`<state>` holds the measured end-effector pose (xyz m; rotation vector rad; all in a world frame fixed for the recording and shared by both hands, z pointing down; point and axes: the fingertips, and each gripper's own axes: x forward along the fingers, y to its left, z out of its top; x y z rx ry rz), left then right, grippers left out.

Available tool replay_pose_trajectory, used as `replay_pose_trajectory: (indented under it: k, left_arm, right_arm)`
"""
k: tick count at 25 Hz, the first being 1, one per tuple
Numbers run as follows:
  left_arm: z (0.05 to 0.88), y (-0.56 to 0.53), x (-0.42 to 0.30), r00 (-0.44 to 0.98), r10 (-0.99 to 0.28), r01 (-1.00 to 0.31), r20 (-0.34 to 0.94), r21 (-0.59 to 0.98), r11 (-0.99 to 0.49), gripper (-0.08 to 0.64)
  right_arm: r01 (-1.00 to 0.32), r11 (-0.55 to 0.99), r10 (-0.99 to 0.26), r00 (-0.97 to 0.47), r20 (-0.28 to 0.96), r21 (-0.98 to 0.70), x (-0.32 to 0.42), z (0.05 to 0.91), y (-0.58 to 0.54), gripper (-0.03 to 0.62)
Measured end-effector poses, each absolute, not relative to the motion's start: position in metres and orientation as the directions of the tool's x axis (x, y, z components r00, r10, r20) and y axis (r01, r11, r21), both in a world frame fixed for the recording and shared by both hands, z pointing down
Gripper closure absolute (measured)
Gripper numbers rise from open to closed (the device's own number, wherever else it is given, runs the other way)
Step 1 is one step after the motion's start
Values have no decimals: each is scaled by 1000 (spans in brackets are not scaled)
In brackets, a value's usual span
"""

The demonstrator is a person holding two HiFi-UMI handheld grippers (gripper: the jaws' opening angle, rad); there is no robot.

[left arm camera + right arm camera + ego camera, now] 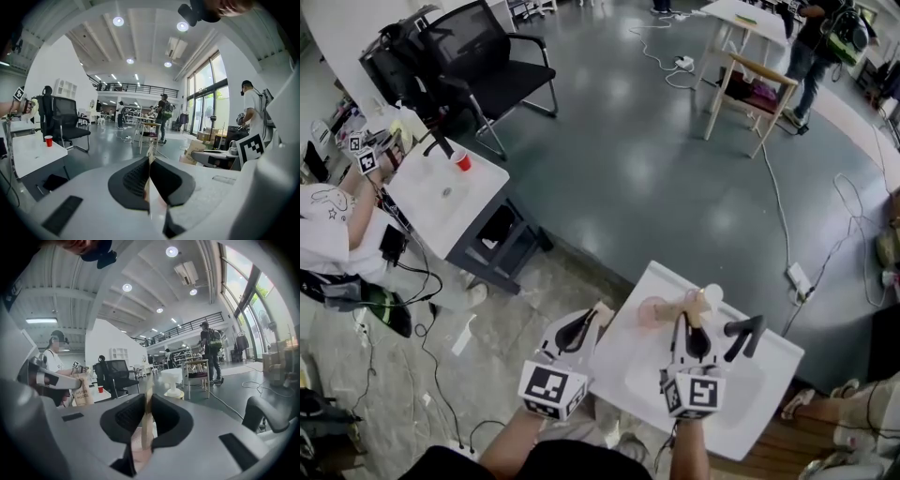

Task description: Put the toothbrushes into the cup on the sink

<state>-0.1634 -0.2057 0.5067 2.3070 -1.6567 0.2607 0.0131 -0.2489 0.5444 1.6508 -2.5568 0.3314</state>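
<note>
A white sink (769, 398) with a black faucet (746, 333) lies below me. A pale pink cup (651, 312) stands on its far left corner. My left gripper (578, 324) hangs at the sink's left edge, shut on a flat kraft toothbrush packet (602, 314). The left gripper view shows that packet (150, 157) edge-on between the closed jaws of the left gripper (150, 177). My right gripper (694, 330) is over the basin just right of the cup, shut on a tan toothbrush pack (149, 411) with a white top (711, 294). The pink cup (140, 448) shows under the right gripper (149, 417).
A second white sink stand (422, 202) with a red cup (461, 160) is at the far left, where another person (328, 230) works with grippers. A black office chair (483, 70), a wooden table (755, 84) and floor cables (787, 225) lie beyond.
</note>
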Motion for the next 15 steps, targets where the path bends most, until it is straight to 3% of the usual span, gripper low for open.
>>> replay_pose_trajectory:
  k: [15]
  left_arm:
    - [531,-218,-183,342,-876,-940,341,137,-313,552]
  right_arm:
    - [-928,353,-888,-371,272,-116,-3,586,-261,545]
